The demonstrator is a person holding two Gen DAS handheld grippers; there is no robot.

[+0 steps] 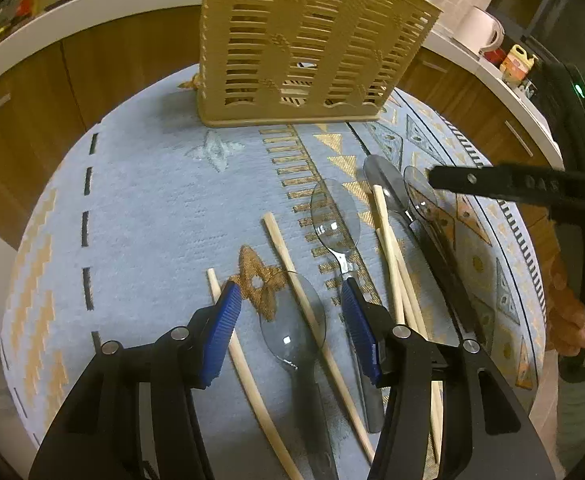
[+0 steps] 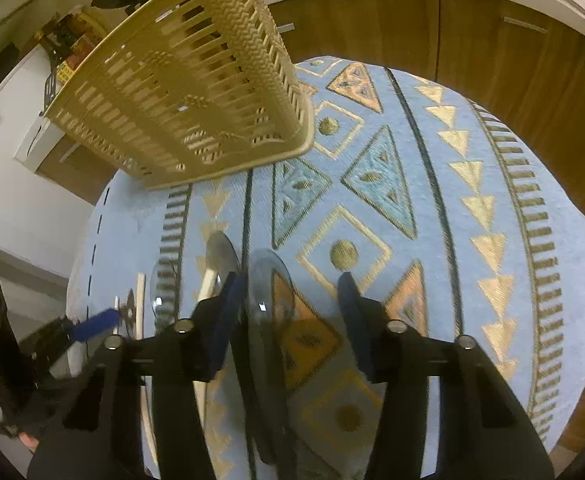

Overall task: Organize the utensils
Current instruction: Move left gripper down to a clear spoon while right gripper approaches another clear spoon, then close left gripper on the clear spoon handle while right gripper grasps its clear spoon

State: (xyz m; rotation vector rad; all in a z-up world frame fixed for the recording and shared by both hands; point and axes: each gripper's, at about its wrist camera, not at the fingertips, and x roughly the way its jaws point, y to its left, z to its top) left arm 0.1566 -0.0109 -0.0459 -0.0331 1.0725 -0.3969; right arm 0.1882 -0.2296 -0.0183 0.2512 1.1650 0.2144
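Left wrist view: your left tongs (image 1: 292, 304) stand open over a clear spoon (image 1: 292, 328) and chopsticks (image 1: 304, 300). Your right tongs (image 2: 292, 300) gape around another spoon (image 2: 270, 284), pads not pressing it.

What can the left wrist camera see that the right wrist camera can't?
Only the left wrist view shows the row of wooden chopsticks properly, plus a white kettle on the counter. Only the right wrist view shows the wide patterned right part of the blue cloth. Both show the beige basket and clear spoons lying on the cloth.
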